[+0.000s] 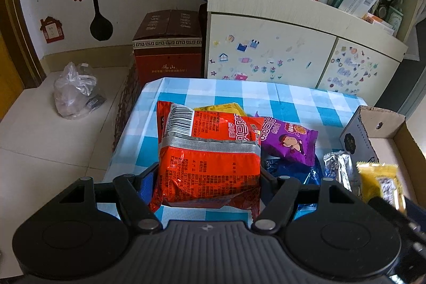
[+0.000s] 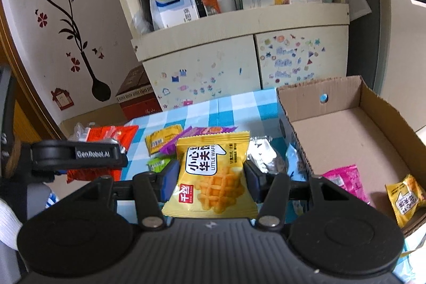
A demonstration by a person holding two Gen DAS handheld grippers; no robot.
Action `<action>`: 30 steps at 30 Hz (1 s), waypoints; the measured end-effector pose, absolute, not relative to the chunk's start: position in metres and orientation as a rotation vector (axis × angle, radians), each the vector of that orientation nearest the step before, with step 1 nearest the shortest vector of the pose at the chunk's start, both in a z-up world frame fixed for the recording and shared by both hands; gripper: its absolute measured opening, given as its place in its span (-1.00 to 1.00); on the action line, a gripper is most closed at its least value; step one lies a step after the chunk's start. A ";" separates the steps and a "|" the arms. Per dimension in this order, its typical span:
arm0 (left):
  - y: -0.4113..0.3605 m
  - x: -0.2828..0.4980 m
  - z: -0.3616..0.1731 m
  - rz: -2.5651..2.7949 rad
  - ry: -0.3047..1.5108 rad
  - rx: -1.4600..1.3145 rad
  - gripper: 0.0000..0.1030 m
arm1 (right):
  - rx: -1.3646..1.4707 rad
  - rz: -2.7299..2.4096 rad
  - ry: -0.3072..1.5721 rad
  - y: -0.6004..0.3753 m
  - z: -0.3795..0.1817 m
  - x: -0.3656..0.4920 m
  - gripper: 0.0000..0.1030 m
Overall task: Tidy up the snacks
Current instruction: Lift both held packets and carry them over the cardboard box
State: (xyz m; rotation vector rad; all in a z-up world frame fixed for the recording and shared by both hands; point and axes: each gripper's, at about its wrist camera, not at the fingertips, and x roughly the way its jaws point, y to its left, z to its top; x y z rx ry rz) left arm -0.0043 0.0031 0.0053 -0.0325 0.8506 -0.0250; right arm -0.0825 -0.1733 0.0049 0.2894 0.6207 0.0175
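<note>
My left gripper is shut on a large orange-red snack bag, lifted over the blue checked tablecloth. Behind it lie a purple packet, a yellow packet, a dark blue packet and a silver foil packet. My right gripper is shut on a yellow waffle packet, raised above the table. The open cardboard box to its right holds a pink packet and another yellow waffle packet. The left gripper's body with the orange-red bag shows at the left.
A cream cabinet with stickers and cluttered shelves stands behind the table. On the floor to the left are a red-brown carton and a clear plastic bag. A small green packet and a yellow packet lie on the cloth.
</note>
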 end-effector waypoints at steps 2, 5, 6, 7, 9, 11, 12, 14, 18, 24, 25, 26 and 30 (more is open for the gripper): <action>0.002 -0.005 0.006 -0.024 0.847 -0.033 0.48 | 0.274 0.020 0.611 -0.174 0.011 -0.082 0.04; 0.001 -0.006 0.008 -0.024 0.840 -0.034 0.48 | 0.252 0.035 0.599 -0.176 0.020 -0.081 0.04; 0.001 -0.006 0.009 -0.024 0.836 -0.032 0.48 | 0.247 0.042 0.596 -0.177 0.023 -0.081 0.04; 0.001 -0.006 0.009 -0.024 0.833 -0.031 0.48 | 0.238 0.049 0.592 -0.178 0.026 -0.081 0.04; 0.000 -0.007 0.011 -0.024 0.824 -0.028 0.48 | 0.208 0.057 0.583 -0.181 0.032 -0.082 0.04; -0.002 -0.007 0.012 -0.025 0.817 -0.026 0.48 | 0.182 0.065 0.578 -0.185 0.036 -0.083 0.04; -0.003 -0.008 0.013 -0.026 0.814 -0.024 0.48 | 0.175 0.073 0.579 -0.188 0.038 -0.083 0.04; -0.005 -0.009 0.014 -0.029 0.809 -0.021 0.48 | 0.164 0.088 0.584 -0.193 0.042 -0.083 0.04; -0.010 -0.009 0.015 -0.032 0.798 -0.011 0.48 | 0.152 0.088 0.588 -0.207 0.046 -0.081 0.04; -0.020 -0.010 0.016 -0.048 0.783 0.011 0.48 | 0.177 0.037 0.557 -0.234 0.044 -0.087 0.04; -0.022 -0.011 0.016 -0.049 0.777 0.019 0.48 | 0.192 0.024 0.558 -0.239 0.042 -0.087 0.04; -0.025 -0.011 0.016 -0.051 0.771 0.028 0.48 | 0.215 0.010 0.559 -0.245 0.041 -0.086 0.04; -0.034 -0.013 0.017 -0.091 0.766 0.034 0.48 | 0.300 -0.052 0.525 -0.270 0.041 -0.088 0.04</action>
